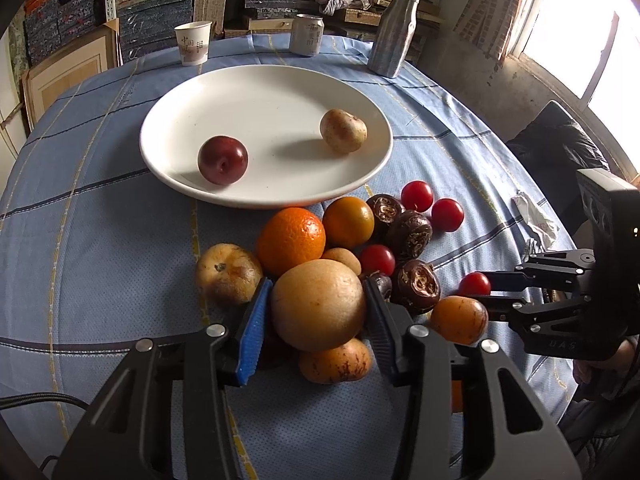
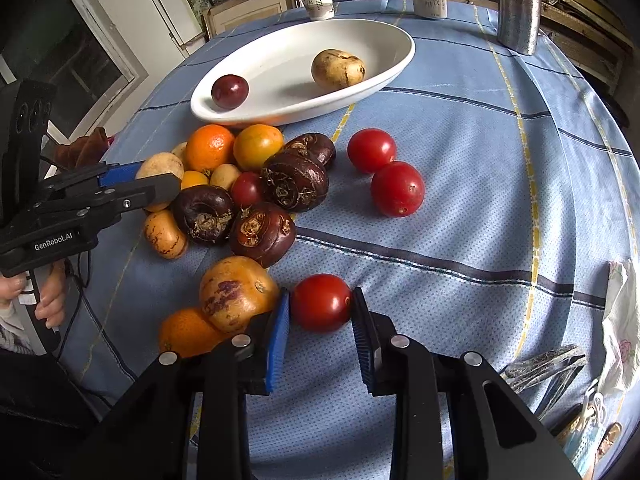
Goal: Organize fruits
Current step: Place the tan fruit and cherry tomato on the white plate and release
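Left gripper (image 1: 318, 312): blue-padded jaws closed against both sides of a large tan round fruit (image 1: 318, 306) in the heap; pads press on its left and right flanks.
Right gripper (image 2: 320, 320): jaws nearly together, pinching a cherry tomato (image 2: 321, 302) on the tablecloth, one blue pad on each side of it.
Person's hand (image 2: 44, 300): seen at the left edge of the right wrist view, wrapped around the left gripper's handle.
Fruit heap: lies on the cloth just in front of the plate; an orange (image 1: 291, 240), a yellow-orange round fruit (image 1: 348, 222), several dark brown water chestnuts (image 2: 296, 180), small tan fruits and more cherry tomatoes touch one another.
Loose tomatoes: two red ones (image 2: 397, 189) sit side by side, touching, a little to the right of the heap in the right wrist view.
White plate (image 1: 168, 152): holds a dark red plum (image 1: 223, 159) on its left part and a pale speckled fruit (image 1: 343, 131) on its right part, well apart.
Tablecloth (image 1: 100, 240): blue with dark and yellow lines.
Far edge of table: paper cup (image 1: 193, 43), drinks can (image 1: 306, 35) and a silver bottle (image 1: 394, 32), in a row behind the plate.
Right edge: crumpled wrapper (image 2: 622, 320) near the table's rim.
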Motion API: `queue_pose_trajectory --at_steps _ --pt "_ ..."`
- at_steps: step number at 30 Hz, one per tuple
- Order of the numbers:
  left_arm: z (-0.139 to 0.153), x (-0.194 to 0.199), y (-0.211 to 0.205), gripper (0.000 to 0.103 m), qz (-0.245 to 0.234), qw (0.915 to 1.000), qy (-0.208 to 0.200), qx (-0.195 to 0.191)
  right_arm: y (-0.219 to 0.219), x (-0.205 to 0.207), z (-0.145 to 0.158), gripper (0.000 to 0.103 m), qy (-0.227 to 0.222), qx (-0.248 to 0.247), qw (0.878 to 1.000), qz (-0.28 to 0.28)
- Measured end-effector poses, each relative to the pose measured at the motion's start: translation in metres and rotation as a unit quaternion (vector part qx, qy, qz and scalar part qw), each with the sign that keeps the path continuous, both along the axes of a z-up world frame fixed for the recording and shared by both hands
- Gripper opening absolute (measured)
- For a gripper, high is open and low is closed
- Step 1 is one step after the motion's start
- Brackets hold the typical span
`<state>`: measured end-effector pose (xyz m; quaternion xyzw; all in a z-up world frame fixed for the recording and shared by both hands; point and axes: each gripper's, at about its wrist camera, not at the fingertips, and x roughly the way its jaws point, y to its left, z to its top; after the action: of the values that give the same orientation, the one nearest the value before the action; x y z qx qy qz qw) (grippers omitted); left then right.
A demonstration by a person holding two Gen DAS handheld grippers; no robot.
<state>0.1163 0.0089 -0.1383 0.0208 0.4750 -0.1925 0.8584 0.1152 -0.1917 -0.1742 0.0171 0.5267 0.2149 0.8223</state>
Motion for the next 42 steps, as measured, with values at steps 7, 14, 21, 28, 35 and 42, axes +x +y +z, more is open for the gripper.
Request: queue_pose_trajectory --at_steps 7,14,21,28,35,42 --pt "0.018 0.006 0.004 0.045 0.007 0.9998 -0.021 0.001 -0.007 0.009 0.017 0.031 -0.020 0.010 1.000 -0.013" --pt "0.063 0.062 0.020 0.045 0.024 0.9969 -0.074 0.016 -0.008 0.063 0.087 0.031 -0.105 0.028 0.994 -0.021" --pt "0.066 0.135 0.034 0.045 0.053 0.9952 -0.079 0.023 0.020 0.151 0.104 0.030 -0.126 0.033 0.991 -0.010" --pt "0.018 0.171 0.042 0.045 0.072 0.9967 -0.024 0.030 0.046 0.209 0.052 0.031 -0.068 0.022 0.997 -0.009" --pt "-0.006 0.181 0.040 0.046 0.068 0.9972 -0.001 0.030 0.064 0.220 0.022 0.031 -0.033 0.002 0.999 0.005" --pt "-0.010 0.179 0.045 0.059 0.083 0.9962 0.007 0.025 0.070 0.216 0.020 0.048 -0.033 -0.019 0.999 0.011"
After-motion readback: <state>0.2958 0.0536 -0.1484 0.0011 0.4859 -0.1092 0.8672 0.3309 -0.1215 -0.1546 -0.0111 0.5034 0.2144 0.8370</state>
